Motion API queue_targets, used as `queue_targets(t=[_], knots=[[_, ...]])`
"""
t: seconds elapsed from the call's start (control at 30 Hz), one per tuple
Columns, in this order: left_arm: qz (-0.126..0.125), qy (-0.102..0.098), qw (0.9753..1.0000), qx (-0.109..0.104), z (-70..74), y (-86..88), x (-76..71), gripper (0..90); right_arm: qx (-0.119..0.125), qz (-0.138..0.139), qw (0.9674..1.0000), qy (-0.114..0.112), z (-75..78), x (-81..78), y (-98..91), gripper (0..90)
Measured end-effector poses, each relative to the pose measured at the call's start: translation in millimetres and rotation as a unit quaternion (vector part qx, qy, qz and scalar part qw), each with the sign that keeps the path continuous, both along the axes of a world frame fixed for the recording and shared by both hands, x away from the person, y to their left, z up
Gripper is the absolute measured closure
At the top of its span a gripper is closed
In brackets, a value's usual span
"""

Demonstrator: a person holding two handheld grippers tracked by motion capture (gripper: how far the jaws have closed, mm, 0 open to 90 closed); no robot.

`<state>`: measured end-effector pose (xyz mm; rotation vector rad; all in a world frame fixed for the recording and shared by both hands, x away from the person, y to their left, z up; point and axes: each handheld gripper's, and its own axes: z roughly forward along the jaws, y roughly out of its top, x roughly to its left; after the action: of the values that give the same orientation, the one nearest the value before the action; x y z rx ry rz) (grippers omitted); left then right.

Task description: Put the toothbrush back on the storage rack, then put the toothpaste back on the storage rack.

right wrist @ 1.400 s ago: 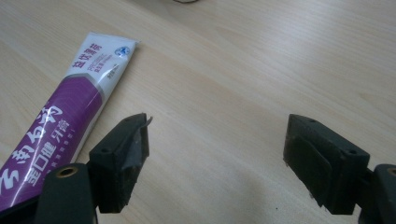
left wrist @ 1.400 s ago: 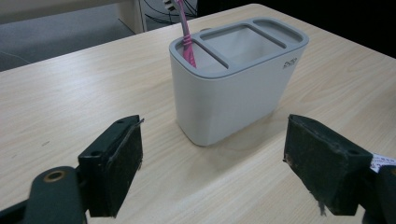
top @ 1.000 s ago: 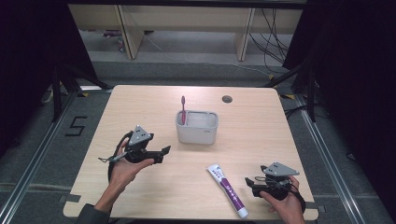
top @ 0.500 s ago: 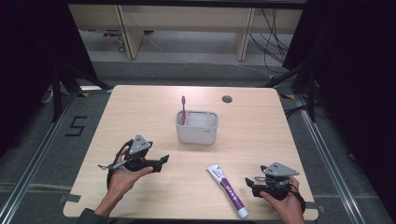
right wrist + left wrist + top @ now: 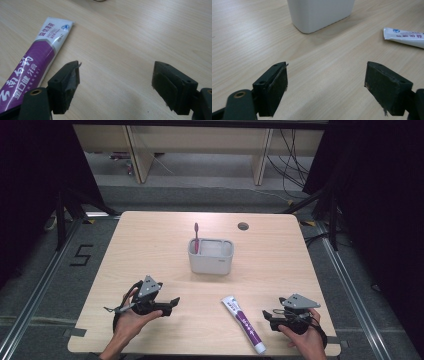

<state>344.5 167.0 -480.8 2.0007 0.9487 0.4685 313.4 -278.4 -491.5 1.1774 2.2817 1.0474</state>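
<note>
While your right gripper (image 5: pixel 267 316) rests low at the table's (image 5: pixel 150 240) near edge with jaws spread wide and nothing between them, the toothpaste tube (image 5: pixel 243 322) lies flat just beside it, toward your left gripper (image 5: pixel 172 302). That one, equally wide and empty, sits well apart, facing the white holder (image 5: pixel 210 261).

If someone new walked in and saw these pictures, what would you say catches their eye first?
Most likely the purple and white toothpaste tube lying flat near the table's front edge, just left of the right claw, whose jaws stand open and empty. Next, the white holder at mid-table with a pink toothbrush upright in its left compartment. The left claw, also open, sits low over bare wood at front left.
</note>
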Motion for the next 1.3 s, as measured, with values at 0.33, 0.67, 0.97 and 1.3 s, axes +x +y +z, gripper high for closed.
queue_targets(t=[0.33, 0.67, 0.97, 1.3], knots=[[-0.004, -0.004, 1.0000, 0.006, -6.8, 8.8, -16.7, 18.1, -0.003, 0.007, 1.0000, -0.006, 0.0, 1.0, -1.5, 23.4], [0.004, 0.002, 0.9998, 0.020, -9.8, 18.3, -30.7, 18.1, -0.009, 0.004, 0.9999, -0.014, -0.7, 1.4, -1.5, 23.3], [0.005, 0.006, 0.9996, 0.028, -19.7, 27.9, -52.2, 17.7, -0.014, 0.000, 0.9997, -0.017, -1.0, -0.3, 0.4, 23.4], [0.002, 0.014, 0.9988, 0.046, -23.3, 34.3, -63.8, 17.8, 0.017, -0.005, 0.9998, 0.007, 1.9, -3.0, 1.7, 29.9]])
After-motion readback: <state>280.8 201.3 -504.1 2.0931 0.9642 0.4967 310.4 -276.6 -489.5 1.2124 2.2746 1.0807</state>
